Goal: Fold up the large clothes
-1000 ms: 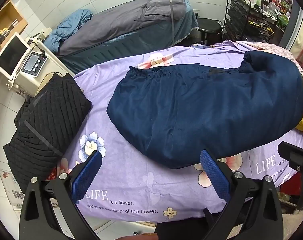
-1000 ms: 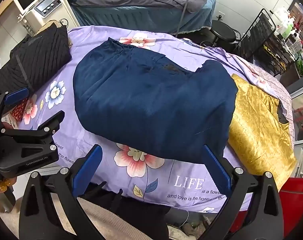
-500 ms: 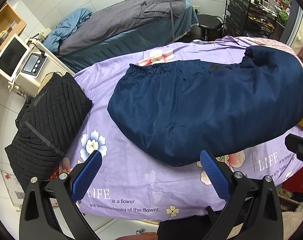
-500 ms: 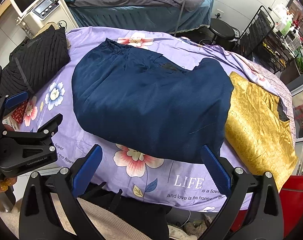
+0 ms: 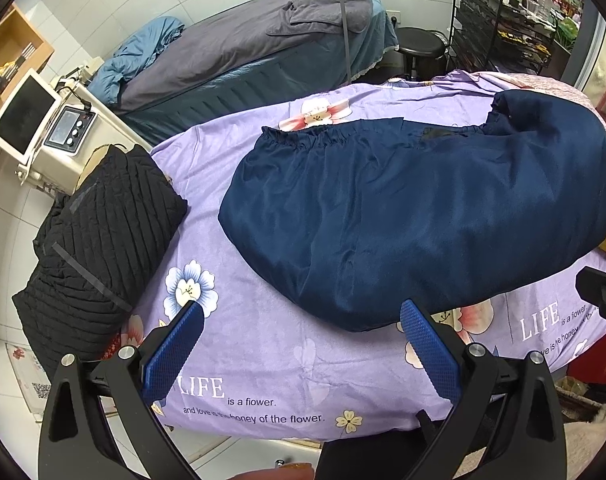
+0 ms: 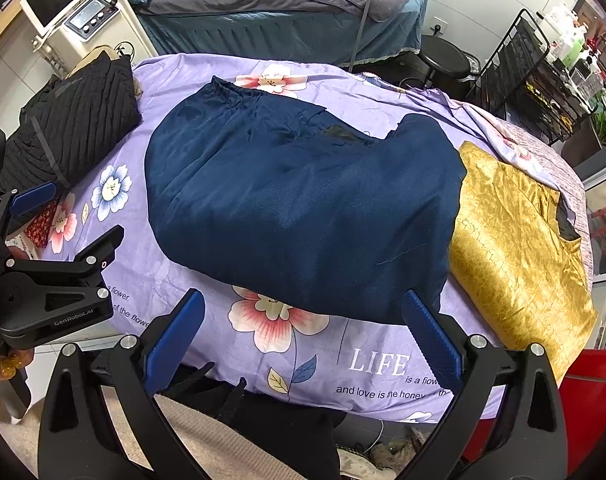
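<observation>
White wall tiles back the room, with a grey-covered bed (image 5: 263, 52) across the top of the left wrist view and a black wire rack (image 5: 503, 20) at the upper right. Below them a desk draped in a lilac flowered sheet (image 5: 263, 360) fills the middle of both views. On it, a navy garment (image 5: 415, 216) lies spread flat in the centre, its gathered waistband toward the upper left. A black quilted garment (image 5: 99, 240) sits folded at the left edge, apart from the navy one; a gold garment (image 6: 515, 236) lies at the right, its edge tucked under the navy cloth.

At the bottom of the left wrist view, the left hand-held gripper (image 5: 301, 346) hangs with jaws wide and empty, the navy hem just above and between its blue pads. In the right wrist view, the right hand-held gripper (image 6: 303, 330) is likewise wide and empty, with the hem just above it, untouched.
</observation>
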`<state>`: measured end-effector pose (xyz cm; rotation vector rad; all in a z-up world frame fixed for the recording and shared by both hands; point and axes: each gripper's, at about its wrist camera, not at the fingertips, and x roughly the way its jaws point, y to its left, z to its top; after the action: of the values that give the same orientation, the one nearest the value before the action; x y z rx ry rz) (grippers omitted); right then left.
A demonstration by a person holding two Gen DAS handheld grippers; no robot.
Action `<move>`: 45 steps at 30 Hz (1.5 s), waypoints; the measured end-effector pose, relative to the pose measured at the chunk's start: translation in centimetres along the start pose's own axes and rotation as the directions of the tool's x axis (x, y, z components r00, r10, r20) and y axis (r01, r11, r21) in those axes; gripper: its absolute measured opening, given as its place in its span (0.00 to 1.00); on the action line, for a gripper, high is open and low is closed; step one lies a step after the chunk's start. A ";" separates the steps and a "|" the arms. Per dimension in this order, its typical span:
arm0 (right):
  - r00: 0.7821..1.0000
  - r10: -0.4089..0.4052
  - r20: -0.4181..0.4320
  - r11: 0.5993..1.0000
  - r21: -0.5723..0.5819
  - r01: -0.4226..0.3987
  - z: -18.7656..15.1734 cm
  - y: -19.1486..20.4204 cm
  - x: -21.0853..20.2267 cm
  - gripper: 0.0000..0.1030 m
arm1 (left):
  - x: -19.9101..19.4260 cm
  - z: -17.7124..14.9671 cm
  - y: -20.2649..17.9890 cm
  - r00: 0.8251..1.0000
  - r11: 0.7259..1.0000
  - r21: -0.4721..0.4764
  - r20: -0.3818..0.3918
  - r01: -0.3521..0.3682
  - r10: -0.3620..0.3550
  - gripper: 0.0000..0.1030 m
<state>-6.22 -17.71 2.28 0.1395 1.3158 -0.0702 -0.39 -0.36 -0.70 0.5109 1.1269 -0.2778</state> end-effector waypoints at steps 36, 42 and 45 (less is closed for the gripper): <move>1.000 0.006 -0.003 1.000 0.004 -0.005 0.0 0.2 0.0 0.95 | 0.1 0.0 0.3 1.000 1.000 -0.001 -0.007 -0.005 0.005 0.94; 1.000 0.007 -0.004 1.000 0.003 -0.007 0.0 0.3 0.1 0.95 | 0.3 -0.1 0.4 1.000 1.000 -0.001 -0.009 -0.008 0.008 0.94; 1.000 0.008 -0.004 1.000 0.004 -0.008 -0.1 0.3 0.1 0.94 | 0.3 -0.1 0.5 1.000 1.000 -0.002 -0.007 -0.009 0.009 0.94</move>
<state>-6.22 -17.36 2.17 0.1480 1.3193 -0.0658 -0.12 0.11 -0.87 0.5155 1.1313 -0.2676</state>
